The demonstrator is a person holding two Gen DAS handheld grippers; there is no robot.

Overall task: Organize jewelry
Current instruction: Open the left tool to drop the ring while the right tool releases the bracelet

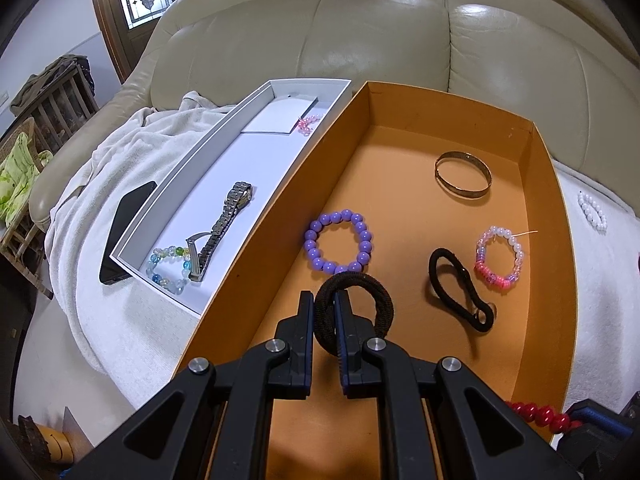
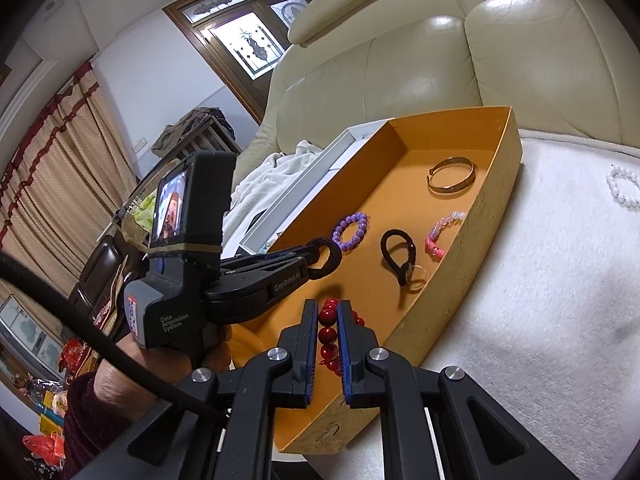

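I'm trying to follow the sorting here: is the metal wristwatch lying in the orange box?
No, the metal wristwatch lies in the white tray beside the orange box, next to a bracelet of clear coloured beads.

Both handheld grippers are matte black plastic, each with angular linkage arms pinned by round silver screws and two narrow fingers (image 1: 306,320) lined in blue. The left gripper (image 2: 320,254) carries a boxy black body with a small lit screen, a tan tape band, a grey grip and white lettering. A thick black cable (image 2: 80,324) crosses a dark maroon sleeve (image 2: 92,412).
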